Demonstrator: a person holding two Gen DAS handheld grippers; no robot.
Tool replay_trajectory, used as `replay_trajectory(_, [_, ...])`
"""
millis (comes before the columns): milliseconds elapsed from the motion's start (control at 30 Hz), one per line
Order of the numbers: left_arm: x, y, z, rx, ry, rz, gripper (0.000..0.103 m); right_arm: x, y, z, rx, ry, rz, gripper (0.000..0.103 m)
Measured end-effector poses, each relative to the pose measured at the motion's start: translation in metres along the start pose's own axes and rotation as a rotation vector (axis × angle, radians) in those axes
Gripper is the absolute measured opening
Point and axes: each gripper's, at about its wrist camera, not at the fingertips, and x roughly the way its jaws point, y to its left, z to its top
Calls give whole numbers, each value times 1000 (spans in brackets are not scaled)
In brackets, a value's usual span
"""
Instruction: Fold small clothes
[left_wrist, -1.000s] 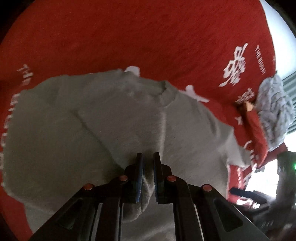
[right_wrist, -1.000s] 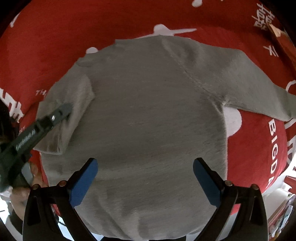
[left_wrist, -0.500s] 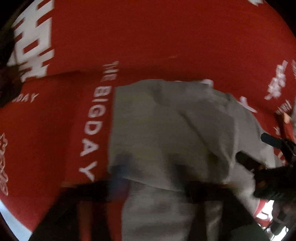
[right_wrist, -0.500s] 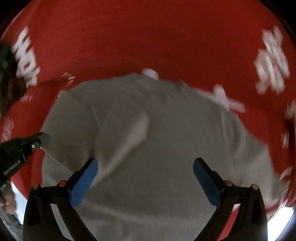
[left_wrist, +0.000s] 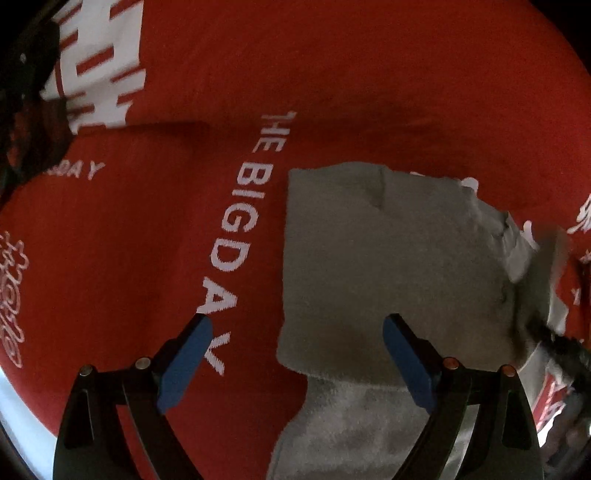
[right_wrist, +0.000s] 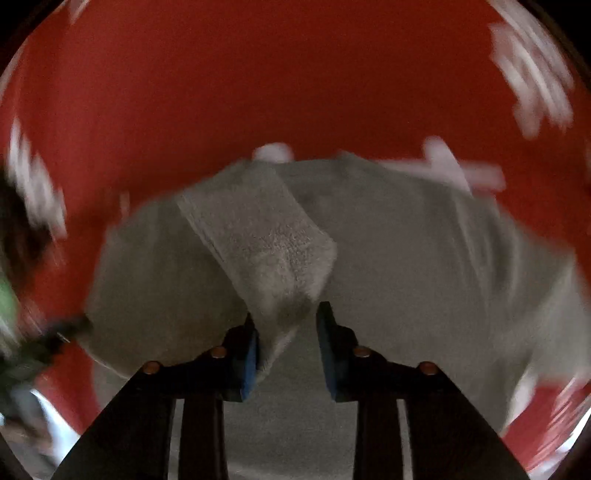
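Note:
A grey sweatshirt (left_wrist: 388, 266) lies on a red cloth with white lettering (left_wrist: 147, 240), its left side folded over the body. My left gripper (left_wrist: 295, 354) is open and empty, over the garment's left folded edge. In the right wrist view the sweatshirt (right_wrist: 424, 258) fills the middle. The folded sleeve (right_wrist: 266, 240) lies across it with its cuff reaching between the fingers of my right gripper (right_wrist: 286, 339). The jaws stand narrowly apart around the cuff, and the view is blurred.
The red cloth (right_wrist: 295, 74) covers the whole surface around the garment. A dark object (left_wrist: 26, 103) sits at the far left edge. The right gripper's tip shows at the right of the left wrist view (left_wrist: 561, 347).
My left gripper let go of the sleeve, opened wide and swung to the left. My right gripper went from wide open to nearly closed around the sleeve cuff.

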Motion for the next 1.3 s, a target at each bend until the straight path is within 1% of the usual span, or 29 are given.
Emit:
replay_trajectory(33, [2, 3, 3, -9, 5, -2, 94, 1, -20, -6, 94, 28, 17, 80])
replay_trajectory(100, [6, 9, 10, -15, 11, -6, 94, -2, -57, -21, 263, 57, 65, 82])
replay_trajectory(167, [12, 13, 19, -25, 24, -17, 94, -12, -80, -32, 372, 37, 98, 82])
replay_trajectory(200, [19, 14, 27, -30, 47, -30, 94, -17, -85, -34, 389, 25, 95, 82])
replay_trajectory(267, [33, 14, 38, -34, 84, -39, 94, -22, -87, -32, 383, 9, 101, 82])
replay_trajectory(333, [49, 8, 49, -28, 120, -53, 94, -17, -86, -25, 369, 26, 131, 82])
replay_trajectory(367, [56, 5, 53, -27, 139, -61, 94, -11, -85, -20, 370, 48, 140, 82])
replay_trajectory(433, [65, -1, 57, -32, 162, -64, 94, -2, -90, -16, 425, 72, 141, 82])
replay_trajectory(500, [71, -8, 58, -37, 166, -63, 93, -5, -95, -17, 502, 57, 166, 81])
replay_trajectory(567, [67, -15, 59, -15, 132, -58, 67, -7, -100, -24, 570, 48, 187, 80])
replay_trajectory(600, [62, -19, 59, 0, 106, -76, 32, -6, -101, -27, 584, 48, 191, 77])
replay_trajectory(633, [56, -21, 61, -4, 87, -111, 16, -4, -98, -25, 579, 51, 183, 51])
replay_trajectory(667, [51, -19, 61, -25, 75, -137, 16, -2, -93, -18, 540, 66, 173, 5])
replay_trajectory(700, [47, -17, 61, -40, 58, -150, 16, -3, -88, -11, 500, 59, 170, 8])
replay_trajectory(733, [42, -14, 60, -53, 32, -158, 16, -6, -82, -4, 459, 41, 170, 8])
replay_trajectory(800, [32, -4, 58, -78, -30, -136, 15, -23, -64, 17, 319, -34, 193, 7])
replay_trajectory(833, [31, 1, 58, -97, -44, -133, 15, -32, -57, 26, 252, -75, 197, 7])
replay_trajectory(867, [32, 10, 58, -132, -44, -135, 15, -41, -51, 36, 189, -119, 187, 7])
replay_trajectory(933, [38, 22, 59, -171, -28, -114, 15, -47, -53, 44, 148, -154, 158, 7])
replay_trajectory(1000, [42, 32, 59, -182, -18, -45, 16, -32, -71, 46, 185, -112, 145, 8])
replay_trajectory(1033, [41, 35, 59, -181, -15, -26, 16, -16, -85, 44, 217, -55, 135, 10])
replay_trajectory(1067, [39, 37, 58, -179, -14, -24, 16, -4, -96, 40, 243, -4, 99, 11])
replay_trajectory(1100, [34, 38, 55, -170, -17, -26, 16, 3, -103, 36, 262, 27, 72, 12])
replay_trajectory(1133, [31, 37, 53, -156, -20, -27, 16, 7, -110, 31, 285, 52, 59, 15])
replay_trajectory(1167, [26, 35, 48, -128, -21, -24, 16, 3, -116, 24, 309, 29, 95, 23])
replay_trajectory(1200, [23, 32, 44, -100, -15, -17, 22, -3, -117, 18, 318, 18, 95, 32])
replay_trajectory(1233, [21, 28, 39, -80, -8, -12, 50, -8, -116, 13, 317, 14, 97, 50])
replay_trajectory(1267, [15, 23, 31, -59, -10, -2, 67, -10, -113, 9, 319, 15, 100, 56])
replay_trajectory(1300, [6, 17, 23, -33, -40, 15, 79, -12, -111, 5, 323, 22, 104, 56])
